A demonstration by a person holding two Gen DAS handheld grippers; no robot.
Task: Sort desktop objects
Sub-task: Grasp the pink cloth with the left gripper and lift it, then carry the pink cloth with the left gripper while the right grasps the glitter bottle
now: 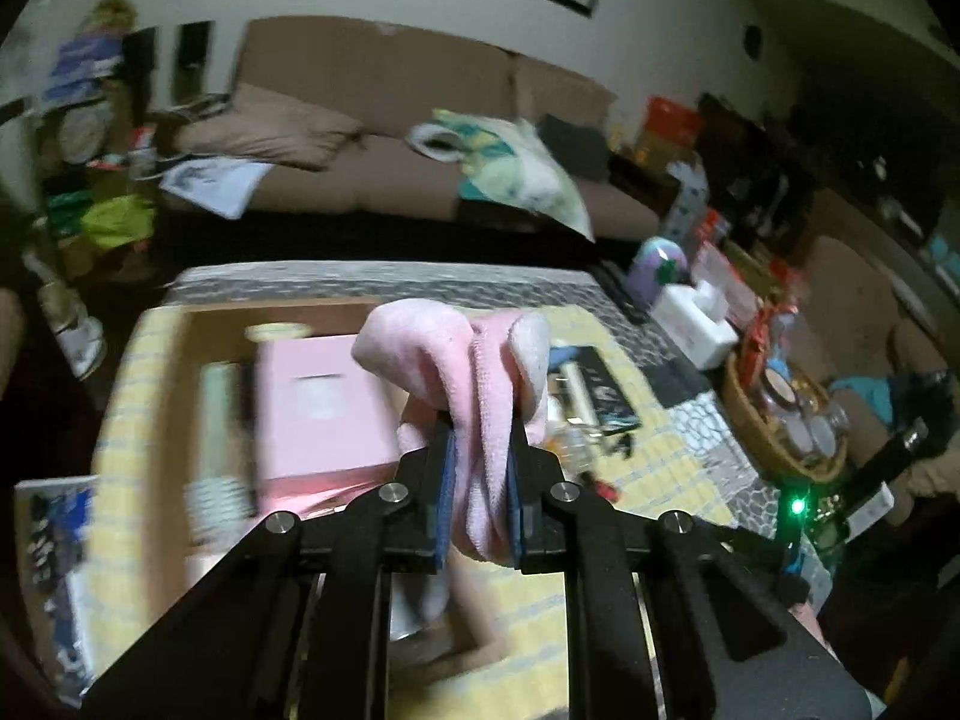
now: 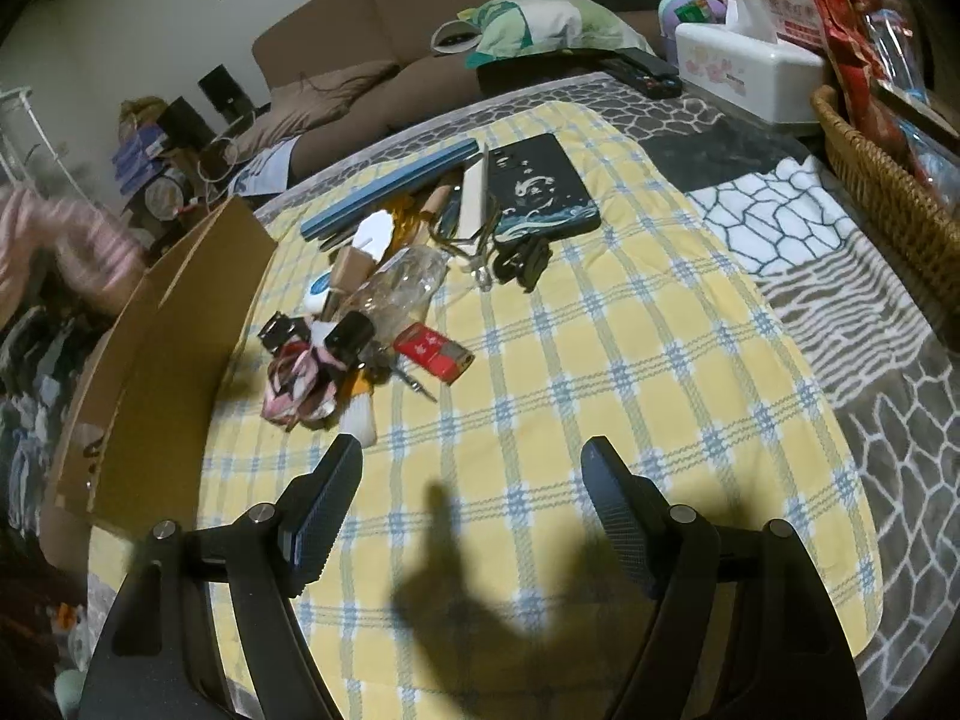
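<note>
My left gripper is shut on a pink cloth and holds it above an open cardboard box that contains a pink box. The cloth also shows blurred at the left edge of the right wrist view. My right gripper is open and empty, low over the yellow checked cloth. Ahead of it lies a pile of small objects: a red pack, a clear plastic bottle, a black phone case, a blue strip.
The cardboard box's flap stands at the left of the pile. A white tissue box and a wicker basket are at the far right. A brown sofa with a pillow lies behind the table.
</note>
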